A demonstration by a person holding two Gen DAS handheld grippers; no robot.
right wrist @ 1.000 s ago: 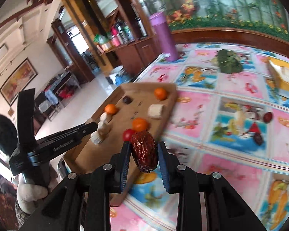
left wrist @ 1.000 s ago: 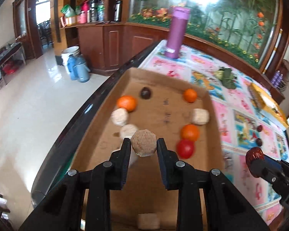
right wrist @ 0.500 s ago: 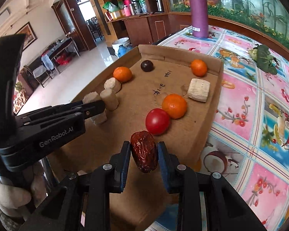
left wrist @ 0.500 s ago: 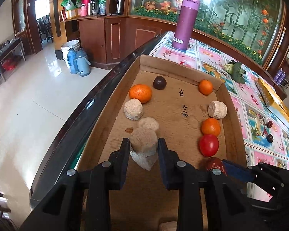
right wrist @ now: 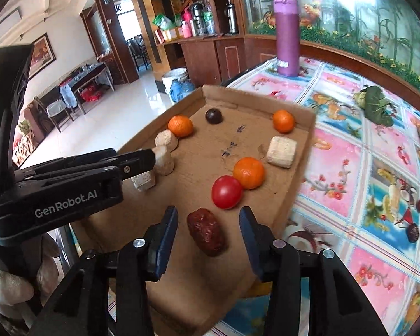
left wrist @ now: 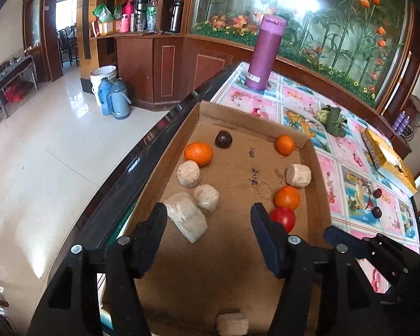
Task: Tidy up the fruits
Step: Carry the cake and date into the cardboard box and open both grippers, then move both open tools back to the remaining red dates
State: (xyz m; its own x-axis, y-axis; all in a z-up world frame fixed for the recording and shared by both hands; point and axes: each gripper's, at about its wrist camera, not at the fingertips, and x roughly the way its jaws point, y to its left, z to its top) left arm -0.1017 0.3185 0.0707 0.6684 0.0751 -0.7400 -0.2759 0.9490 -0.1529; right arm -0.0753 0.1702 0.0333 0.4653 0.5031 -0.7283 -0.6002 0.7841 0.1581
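— Opening over the cardboard tray (right wrist: 302,128), what did the right gripper (right wrist: 208,222) leave?
— A red date (right wrist: 206,231), lying loose between its parted jaws.
— And the left gripper (left wrist: 207,218)?
— Jaws just spread too, beige block (left wrist: 186,216) lying free by its left finger.

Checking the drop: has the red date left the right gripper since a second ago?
Yes. The red date now lies on the cardboard tray near the tomato, between just-opened jaws.

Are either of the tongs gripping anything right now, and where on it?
Nothing is held. The right tongs have just opened; the red date lies loose between them. The left tongs have also just opened, beside a beige block.
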